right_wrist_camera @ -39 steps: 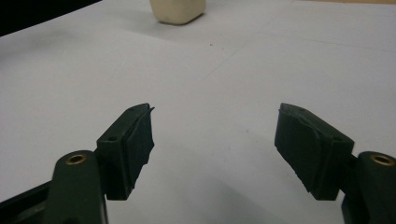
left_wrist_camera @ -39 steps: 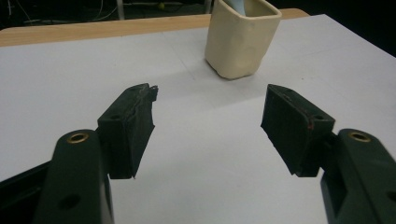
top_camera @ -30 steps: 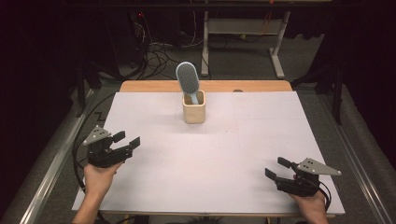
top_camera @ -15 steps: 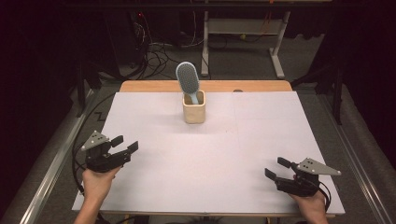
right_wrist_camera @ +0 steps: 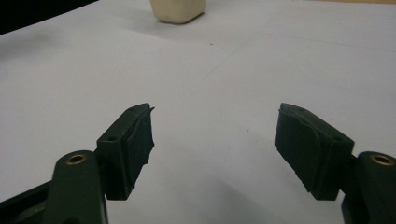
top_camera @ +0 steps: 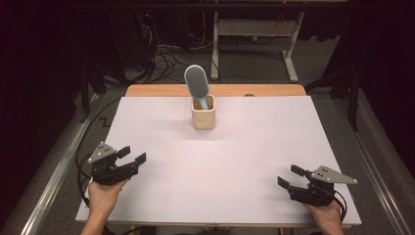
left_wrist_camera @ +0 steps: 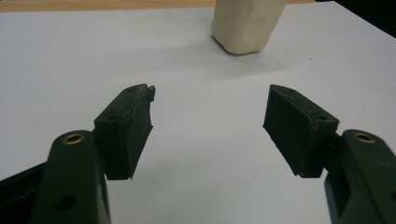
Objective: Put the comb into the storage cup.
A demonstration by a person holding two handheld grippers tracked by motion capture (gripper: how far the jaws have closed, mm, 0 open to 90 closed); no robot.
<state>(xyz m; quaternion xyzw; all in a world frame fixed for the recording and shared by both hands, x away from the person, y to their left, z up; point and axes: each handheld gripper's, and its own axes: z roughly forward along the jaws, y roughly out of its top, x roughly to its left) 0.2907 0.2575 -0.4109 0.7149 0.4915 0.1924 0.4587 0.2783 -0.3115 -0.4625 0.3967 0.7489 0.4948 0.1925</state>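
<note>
A cream cup (top_camera: 203, 119) stands at the far middle of the white table sheet (top_camera: 220, 161), with a light-blue hairbrush (top_camera: 197, 83) standing in it, head up and tilted left. My left gripper (top_camera: 133, 154) hovers near the front left of the sheet. It is open with nothing between its jaws, which have just been opening a little. In the left gripper view the gripper (left_wrist_camera: 211, 100) points toward the cup (left_wrist_camera: 245, 25). My right gripper (top_camera: 288, 176) rests open and empty at the front right. Seen from the right gripper view (right_wrist_camera: 215, 116), the cup (right_wrist_camera: 178, 10) is far ahead.
A wooden table edge (top_camera: 161, 90) shows beyond the sheet. Behind the table are cables (top_camera: 166, 56) on the floor and a metal stand (top_camera: 254, 36). Metal rails run along both sides of the table.
My left gripper has drifted slightly toward the near edge of the table. The right gripper, cup and brush have not moved.
</note>
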